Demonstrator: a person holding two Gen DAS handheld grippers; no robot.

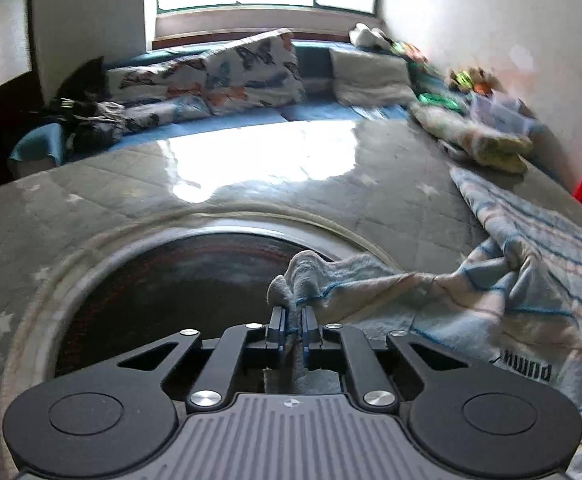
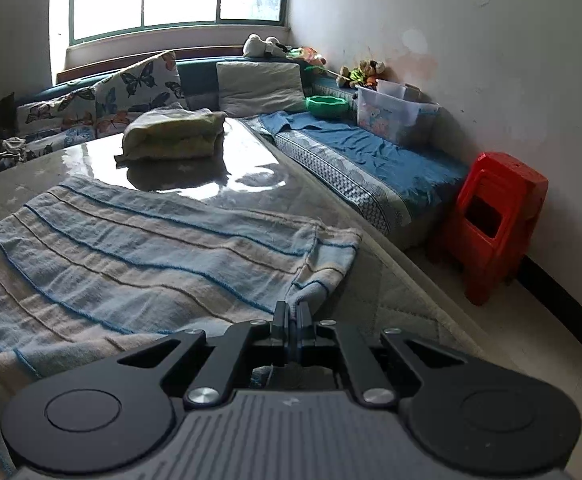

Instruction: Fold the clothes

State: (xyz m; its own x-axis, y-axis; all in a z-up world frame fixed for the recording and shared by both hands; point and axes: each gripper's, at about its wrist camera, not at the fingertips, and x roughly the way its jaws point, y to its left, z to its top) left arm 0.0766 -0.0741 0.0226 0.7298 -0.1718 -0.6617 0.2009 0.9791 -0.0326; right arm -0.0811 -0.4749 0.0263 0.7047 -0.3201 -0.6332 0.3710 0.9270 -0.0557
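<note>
Striped towel (image 2: 139,248) lies spread on the glossy table (image 2: 251,168), pinched at one bunched corner by your left gripper (image 1: 293,316) and at its near edge by your right gripper (image 2: 291,312), with a folded bundle (image 2: 175,136) farther back.

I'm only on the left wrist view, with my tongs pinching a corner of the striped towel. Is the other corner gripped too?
Observer: Yes. The right tongs are shut on the near corner of the striped towel.
Operator: How does the rest of it lie?
Observer: Mostly spread flat across the table, with a small fold near the right tongs.
Operator: Anything beyond it on the table?
Observer: A folded yellowish cloth pile sits past the towel's far edge, apart from it.
</note>
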